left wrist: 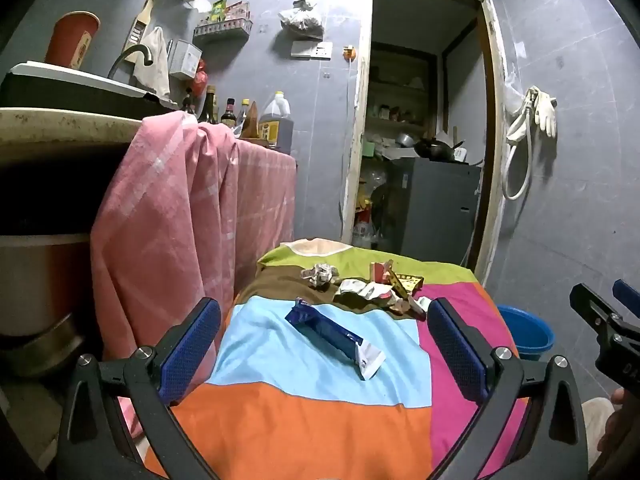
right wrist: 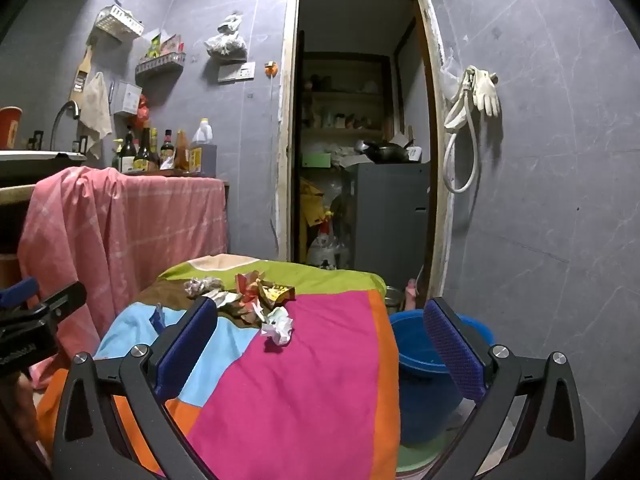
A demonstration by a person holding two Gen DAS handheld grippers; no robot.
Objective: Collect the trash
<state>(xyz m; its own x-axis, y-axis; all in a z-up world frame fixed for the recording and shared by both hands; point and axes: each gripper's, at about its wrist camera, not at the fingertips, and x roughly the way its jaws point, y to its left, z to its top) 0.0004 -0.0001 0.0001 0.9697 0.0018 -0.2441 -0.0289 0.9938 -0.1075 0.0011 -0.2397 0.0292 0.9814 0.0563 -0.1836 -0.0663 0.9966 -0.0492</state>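
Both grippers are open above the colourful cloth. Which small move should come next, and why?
Probably lower the left gripper onto the blue wrapper and close. Its jaws stand wide open, the wrapper lies flat between them and nearest, apart from the trash pile. The blue bucket waits beside the table.

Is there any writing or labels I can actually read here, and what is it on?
"DA", cut off at the frame edge: on the right gripper.
Blue wrapper, red cup, yellow packet, sauce bottles: print too small or blurred to read.
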